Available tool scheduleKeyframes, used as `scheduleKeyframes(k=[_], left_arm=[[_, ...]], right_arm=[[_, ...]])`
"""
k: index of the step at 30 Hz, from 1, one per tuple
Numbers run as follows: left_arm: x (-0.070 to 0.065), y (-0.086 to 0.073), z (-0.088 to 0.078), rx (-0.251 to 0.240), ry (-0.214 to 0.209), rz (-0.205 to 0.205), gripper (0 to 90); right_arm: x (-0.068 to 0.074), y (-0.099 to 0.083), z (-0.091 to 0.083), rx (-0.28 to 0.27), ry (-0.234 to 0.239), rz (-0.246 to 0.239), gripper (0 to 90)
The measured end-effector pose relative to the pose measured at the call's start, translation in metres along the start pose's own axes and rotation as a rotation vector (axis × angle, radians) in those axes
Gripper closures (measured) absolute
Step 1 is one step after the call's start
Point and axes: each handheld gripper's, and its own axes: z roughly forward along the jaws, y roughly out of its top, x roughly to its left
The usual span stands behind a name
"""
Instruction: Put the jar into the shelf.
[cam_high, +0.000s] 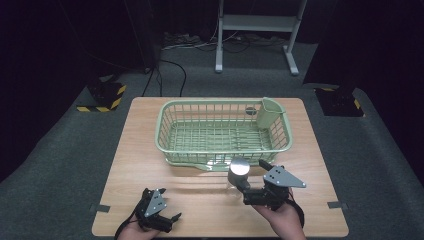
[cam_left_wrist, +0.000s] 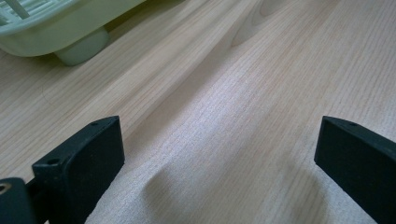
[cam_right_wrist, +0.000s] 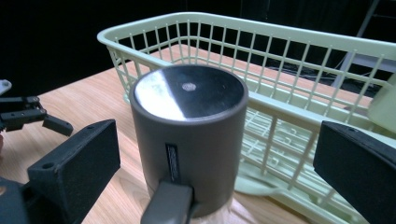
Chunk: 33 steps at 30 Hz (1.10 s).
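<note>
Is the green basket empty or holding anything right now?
Empty, apart from its own corner cup: the high view shows the basket with bare grid floor, and the grey mug stands outside on the table.

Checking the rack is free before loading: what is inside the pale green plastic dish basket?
The pale green plastic dish basket holds only its green corner utensil cup; its slatted floor looks bare. The cup's inside and the floor behind the dark grey cylinder are hidden.

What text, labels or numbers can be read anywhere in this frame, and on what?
None can be read.
Cup: a small vertical label strip on its side, too blurred to read.
Basket, table, both hand-held grippers: no print visible.
Floor blocks: yellow-black hazard stripes, no words.
</note>
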Motion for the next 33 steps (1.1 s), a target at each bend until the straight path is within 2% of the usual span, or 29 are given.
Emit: scheduleKeyframes(k=[6, 9, 19, 24, 27, 33], left_arm=[[0.000, 0.000, 0.000, -0.007, -0.004, -0.011, 1.9], [0.001, 0.000, -0.001, 0.001, -0.007, -0.005, 1.9], [0.001, 0.000, -0.001, 0.002, -0.013, -0.008, 1.9], [0.001, 0.000, -0.001, -0.005, -0.014, -0.018, 1.9], [0.001, 0.000, -0.001, 0.001, -0.016, -0.015, 1.9], [0.001, 0.000, -0.001, -0.003, -0.015, -0.020, 1.9]], right_arm=[[0.003, 0.004, 0.008, 0.002, 0.019, -0.011, 0.8], [0.006, 0.006, 0.011, 0.003, 0.021, -0.023, 4.5], [0.006, 0.005, 0.017, 0.005, 0.039, -0.003, 24.0], [0.007, 0.003, 0.018, 0.009, 0.040, 0.005, 25.4], [0.006, 0.000, 0.020, 0.006, 0.044, 0.003, 32.0], [0.008, 0.001, 0.020, 0.000, 0.043, -0.012, 32.6]])
